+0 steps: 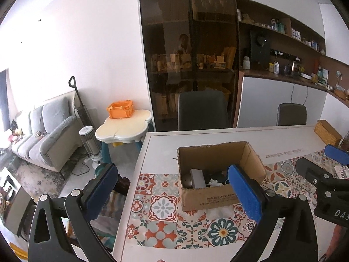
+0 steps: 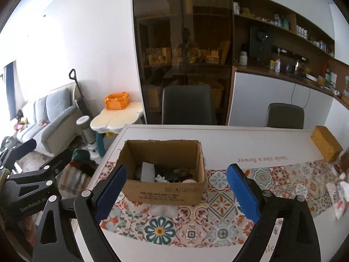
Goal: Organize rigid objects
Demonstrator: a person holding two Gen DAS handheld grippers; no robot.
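An open cardboard box [image 1: 207, 197] [image 2: 163, 194] stands on the patterned table mat. Inside it lie several small items, among them a white block [image 2: 148, 170], dark pieces and a round pale object [image 2: 189, 181]. My left gripper [image 1: 174, 192] is open and empty, held above the table's left edge in front of the box. My right gripper [image 2: 176, 192] is open and empty, its jaws wide on either side of the box's near wall but nearer the camera. The right gripper also shows at the right of the left wrist view [image 1: 322, 168].
A woven tan box [image 2: 326, 143] [image 1: 327, 132] sits at the table's far right. Crumpled white packaging [image 2: 340, 198] lies at the right edge. Two dark chairs [image 2: 187, 104] stand behind the table. A small cream side table with an orange crate [image 2: 116, 101] stands left.
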